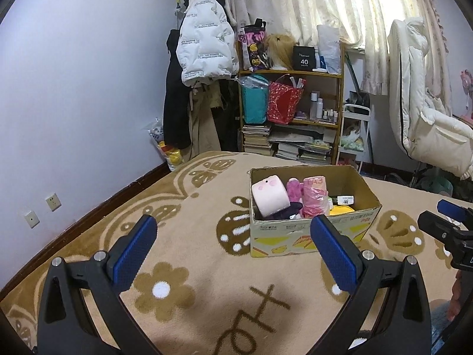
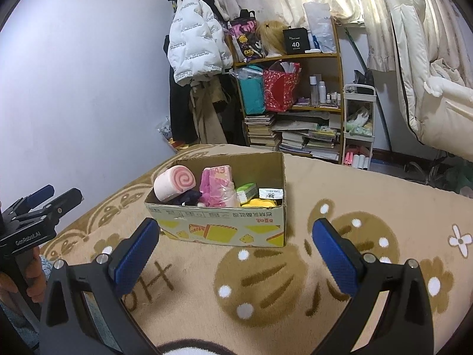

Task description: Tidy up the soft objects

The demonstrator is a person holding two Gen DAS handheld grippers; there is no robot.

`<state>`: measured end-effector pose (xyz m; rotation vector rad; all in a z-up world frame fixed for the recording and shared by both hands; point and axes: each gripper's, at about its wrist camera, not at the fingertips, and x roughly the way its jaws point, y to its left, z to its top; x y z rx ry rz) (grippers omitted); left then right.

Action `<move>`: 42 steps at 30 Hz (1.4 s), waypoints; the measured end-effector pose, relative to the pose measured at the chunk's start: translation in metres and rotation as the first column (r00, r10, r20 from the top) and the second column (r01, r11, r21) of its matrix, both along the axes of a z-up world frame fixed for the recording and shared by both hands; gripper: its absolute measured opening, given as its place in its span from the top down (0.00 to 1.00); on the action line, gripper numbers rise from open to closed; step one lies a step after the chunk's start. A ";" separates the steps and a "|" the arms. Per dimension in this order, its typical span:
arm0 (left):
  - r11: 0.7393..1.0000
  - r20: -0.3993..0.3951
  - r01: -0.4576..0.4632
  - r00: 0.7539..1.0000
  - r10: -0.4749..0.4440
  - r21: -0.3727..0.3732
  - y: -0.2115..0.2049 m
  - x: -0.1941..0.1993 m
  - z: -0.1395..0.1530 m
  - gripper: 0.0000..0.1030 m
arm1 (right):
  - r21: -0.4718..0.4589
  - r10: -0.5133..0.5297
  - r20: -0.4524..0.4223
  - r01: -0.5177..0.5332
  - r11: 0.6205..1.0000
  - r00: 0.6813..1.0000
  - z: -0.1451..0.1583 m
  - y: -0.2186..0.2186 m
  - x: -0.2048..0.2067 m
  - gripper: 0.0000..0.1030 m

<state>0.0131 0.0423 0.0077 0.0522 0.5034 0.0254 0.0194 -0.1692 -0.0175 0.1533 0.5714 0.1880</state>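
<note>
Both tools hover low over the tan flowered blanket (image 1: 207, 281), and neither holds anything. The left gripper (image 1: 233, 233) has its 2 blue pads spread wide, released. The right gripper (image 2: 236, 236) is splayed just as wide, also empty.

Straight ahead of both sits the cardboard box (image 2: 224, 227), open at the top, standing on the blanket. From the left gripper it lies ahead and slightly right, its near wall just past the right fingertip. From the right gripper it lies ahead and slightly left.

The soft things are packed inside it, which looks like the point of the box as a collecting bin. A pink swirl-roll plush (image 2: 174, 185) leans against the left end, its top above the rim. Beside it are a magenta fuzzy toy (image 1: 294, 190) and a pink item in clear plastic wrap (image 2: 220, 188), with dark fabric (image 2: 189, 198) beneath. Something yellow (image 2: 261, 203) lies at the right end.

No loose soft object shows on the blanket near either gripper, so my read is that the gathering is mostly done.

The open jaws suit either reaching in or backing off; which, I cannot tell.
</note>
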 end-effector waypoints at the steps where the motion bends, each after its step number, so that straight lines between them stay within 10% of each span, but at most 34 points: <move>1: 1.000 0.000 0.000 1.000 0.000 0.002 0.000 0.000 0.000 0.00 | 0.002 0.002 0.000 -0.002 1.000 1.000 0.000 0.000 0.000 0.00; 42: 0.999 -0.025 0.026 0.999 -0.025 0.039 -0.004 0.001 -0.008 0.00 | 0.005 -0.005 -0.024 0.006 1.000 1.000 -0.009 -0.009 0.002 0.00</move>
